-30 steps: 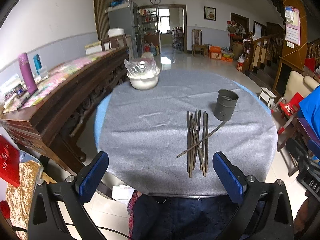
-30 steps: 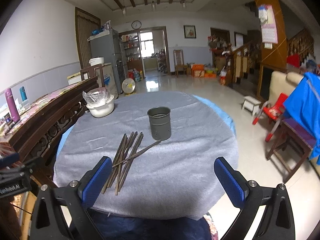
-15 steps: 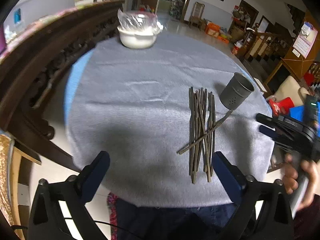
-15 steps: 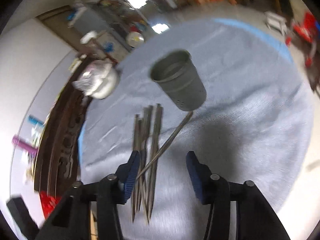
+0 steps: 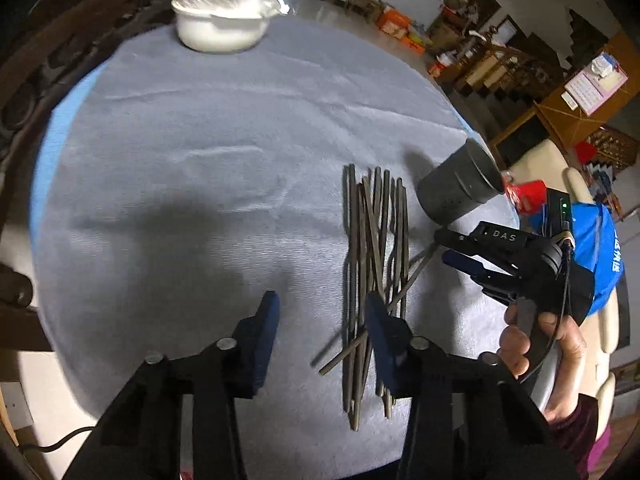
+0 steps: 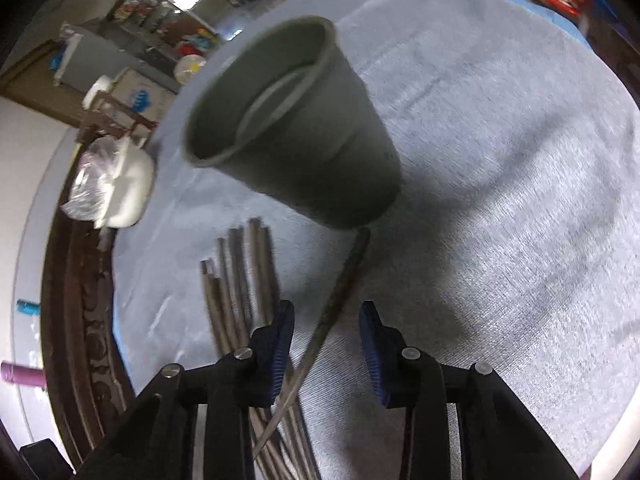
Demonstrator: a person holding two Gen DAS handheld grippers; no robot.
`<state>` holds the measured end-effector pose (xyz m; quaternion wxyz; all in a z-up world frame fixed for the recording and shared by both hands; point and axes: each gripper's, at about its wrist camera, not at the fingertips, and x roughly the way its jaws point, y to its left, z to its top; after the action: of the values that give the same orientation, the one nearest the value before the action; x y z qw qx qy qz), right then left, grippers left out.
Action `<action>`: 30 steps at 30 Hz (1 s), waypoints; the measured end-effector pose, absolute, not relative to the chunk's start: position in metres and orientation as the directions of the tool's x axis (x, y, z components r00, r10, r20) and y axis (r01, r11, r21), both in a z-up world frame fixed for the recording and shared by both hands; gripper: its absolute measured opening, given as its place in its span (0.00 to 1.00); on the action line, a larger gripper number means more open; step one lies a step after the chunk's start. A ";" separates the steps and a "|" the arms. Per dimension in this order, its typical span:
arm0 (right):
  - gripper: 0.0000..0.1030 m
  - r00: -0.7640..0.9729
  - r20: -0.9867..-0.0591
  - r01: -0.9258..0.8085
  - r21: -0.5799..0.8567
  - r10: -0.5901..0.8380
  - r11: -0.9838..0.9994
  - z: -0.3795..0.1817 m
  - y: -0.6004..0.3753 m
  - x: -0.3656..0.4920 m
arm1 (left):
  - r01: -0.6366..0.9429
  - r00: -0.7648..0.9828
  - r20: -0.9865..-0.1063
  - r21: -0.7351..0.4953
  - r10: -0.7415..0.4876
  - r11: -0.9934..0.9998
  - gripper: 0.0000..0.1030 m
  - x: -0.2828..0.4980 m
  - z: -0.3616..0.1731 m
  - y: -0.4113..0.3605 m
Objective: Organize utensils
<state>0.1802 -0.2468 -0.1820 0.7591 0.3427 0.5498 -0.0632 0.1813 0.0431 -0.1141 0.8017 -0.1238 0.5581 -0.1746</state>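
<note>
Both pairs of blue fingers are narrowing, and neither grips anything yet. In the right wrist view the right gripper (image 6: pixel 326 344) has dropped from a high look across the room to a close one over the table, and its closing jaws now straddle the stray chopstick (image 6: pixel 340 300) that lies slantwise, one end just beside the grey holder (image 6: pixel 296 128); the pads stand clear of it on both sides. The left gripper (image 5: pixel 320 332) has likewise come down over the grey cloth (image 5: pixel 200 140), and its right finger (image 5: pixel 380 328) sits over the near part of the chopstick bundle (image 5: pixel 374 248), which lies flat just left of the holder; nothing is between its closing jaws. A hand (image 5: pixel 540 344) carries the right tool beside the holder. So the approach looks finished and the first pick, probably the crossed stick, seems about to start. No chopstick stands in the holder.
</note>
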 end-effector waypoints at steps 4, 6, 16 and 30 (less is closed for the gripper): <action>0.27 0.374 -0.890 0.512 0.431 0.259 0.743 -0.190 -0.252 0.184 | 0.146 0.267 -0.854 -0.421 -0.446 0.895 0.30 0.193 -0.123 0.037; 0.25 0.374 -0.892 0.511 0.427 0.254 0.746 -0.190 -0.253 0.187 | 0.146 0.256 -0.853 -0.431 -0.455 0.890 0.29 0.196 -0.124 0.035; 0.10 0.398 -0.877 0.409 0.433 0.270 0.803 -0.186 -0.248 0.191 | 0.175 0.197 -0.876 -0.412 -0.441 0.895 0.28 0.242 -0.128 0.001; 0.06 0.433 -0.828 0.262 0.495 0.357 0.829 -0.175 -0.259 0.167 | 0.127 0.150 -0.930 -0.318 -0.335 0.940 0.28 0.299 -0.168 -0.056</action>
<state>0.1669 -0.2588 -0.1751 0.7948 0.2913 0.5315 0.0298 0.2987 -0.0562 -0.1677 0.7538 -0.0822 0.6337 -0.1532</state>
